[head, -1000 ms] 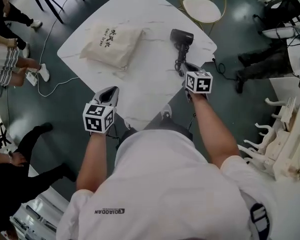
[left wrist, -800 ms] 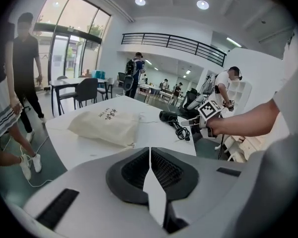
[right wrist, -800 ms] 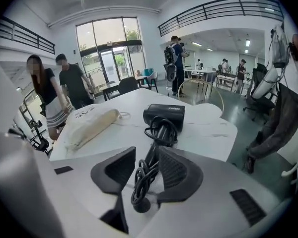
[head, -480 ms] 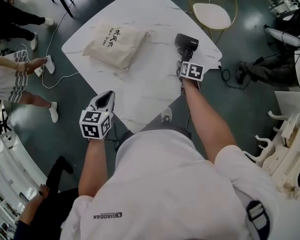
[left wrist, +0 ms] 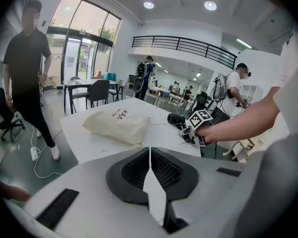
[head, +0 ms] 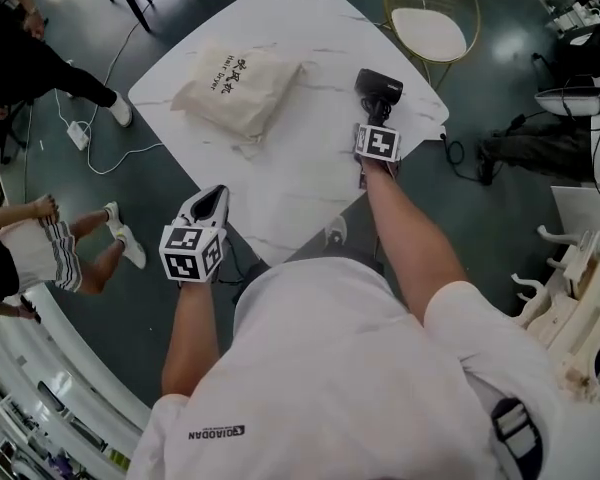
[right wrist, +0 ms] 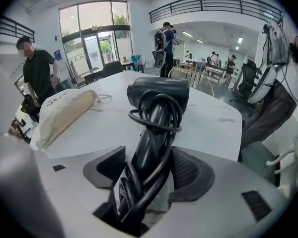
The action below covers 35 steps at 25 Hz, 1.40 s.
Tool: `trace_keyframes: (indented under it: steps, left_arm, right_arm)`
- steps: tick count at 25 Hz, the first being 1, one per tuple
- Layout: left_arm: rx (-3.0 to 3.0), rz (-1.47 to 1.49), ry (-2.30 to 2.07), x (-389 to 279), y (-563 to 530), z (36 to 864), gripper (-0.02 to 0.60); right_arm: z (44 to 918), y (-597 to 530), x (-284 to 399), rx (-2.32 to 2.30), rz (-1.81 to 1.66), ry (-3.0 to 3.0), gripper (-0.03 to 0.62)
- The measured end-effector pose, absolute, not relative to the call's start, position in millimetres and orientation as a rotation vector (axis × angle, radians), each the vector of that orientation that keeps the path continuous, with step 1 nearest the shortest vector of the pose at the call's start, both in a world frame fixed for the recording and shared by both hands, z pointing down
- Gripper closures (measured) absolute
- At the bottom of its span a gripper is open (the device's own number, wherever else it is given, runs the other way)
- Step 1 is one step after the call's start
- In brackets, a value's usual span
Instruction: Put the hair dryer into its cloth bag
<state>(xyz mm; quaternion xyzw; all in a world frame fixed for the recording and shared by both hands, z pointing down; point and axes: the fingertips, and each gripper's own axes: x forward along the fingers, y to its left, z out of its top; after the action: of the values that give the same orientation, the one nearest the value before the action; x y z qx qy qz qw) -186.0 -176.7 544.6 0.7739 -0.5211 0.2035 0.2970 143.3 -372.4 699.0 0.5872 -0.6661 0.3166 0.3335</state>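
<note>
A black hair dryer [head: 378, 86] with its cord wound round the handle lies near the right edge of the white marble table [head: 300, 183]. The beige cloth bag [head: 242, 88] lies at the far left of the table, also seen in the left gripper view [left wrist: 116, 125]. My right gripper [head: 373, 124] is down at the dryer's handle. Its jaws have just been opening and now stand wide around the handle and cord [right wrist: 156, 128], with a gap at the left pad. My left gripper [head: 212, 201] hovers off the table's near edge, shut and empty [left wrist: 150, 151].
A gold-framed round chair [head: 420, 23] stands beyond the table's far right corner. Cables trail on the dark floor [head: 100, 158] at the left, where people [head: 30, 68] stand. White furniture parts [head: 570, 268] are piled at the right.
My right gripper has moved forward and down to the hair dryer's handle. The left gripper has stayed near the table's front edge. People at the left have walked on.
</note>
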Motion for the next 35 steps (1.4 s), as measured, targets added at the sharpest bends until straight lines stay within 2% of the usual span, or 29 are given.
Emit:
trace_keyframes:
  steps: [9, 35]
  left_arm:
    - [2.059, 0.524, -1.387, -199, -175, 547, 0.545]
    - [2.116, 0.575, -1.382, -185, -190, 545, 0.545]
  right_arm:
    - [698, -370, 152, 1.541, 0.895, -1.733, 0.363]
    - [637, -335, 141, 1.409, 1.093, -2.096, 0.37]
